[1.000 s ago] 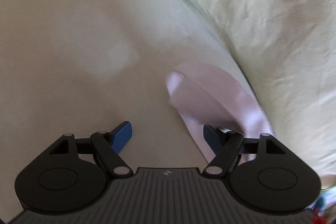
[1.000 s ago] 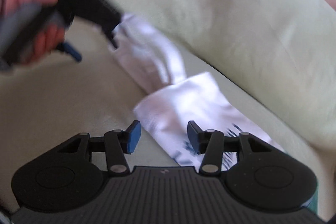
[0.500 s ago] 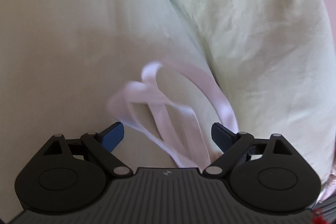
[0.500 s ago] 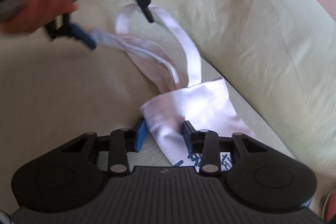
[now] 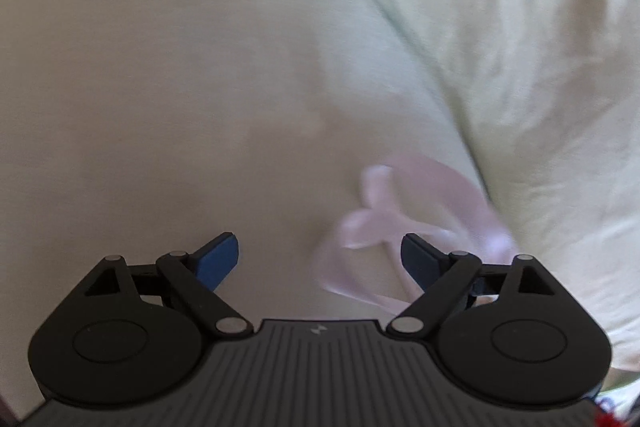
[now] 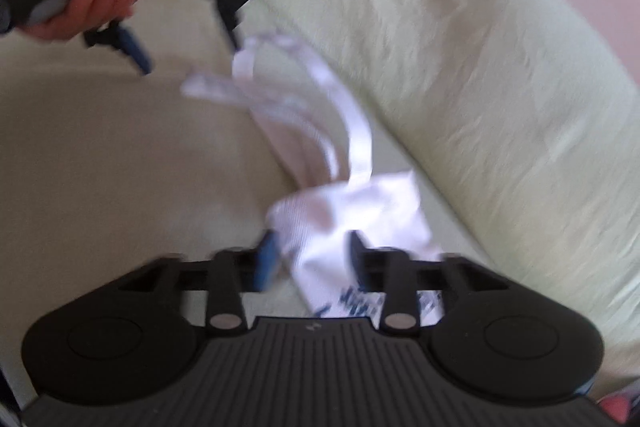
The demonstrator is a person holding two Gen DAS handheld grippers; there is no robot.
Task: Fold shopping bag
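Note:
A white cloth shopping bag [image 6: 352,223] with blue print lies bunched on a pale green sofa seat, its long handles [image 6: 304,95] trailing away from me. My right gripper [image 6: 312,259] has its jaws around the bag's bunched body, partly closed on it. My left gripper [image 5: 320,259] is open and empty above the seat; it also shows in the right wrist view [image 6: 188,47], held in a hand above the handles. The blurred handle loops [image 5: 404,219] lie just in front of its right finger.
A pale green sofa back cushion [image 6: 500,87] runs along the right of the seat [image 6: 100,167]. The same cushion fills the right of the left wrist view [image 5: 540,67].
My left gripper let go of the handles and rose away to the left; the handles dropped onto the seat. My right gripper narrowed around the bag's body.

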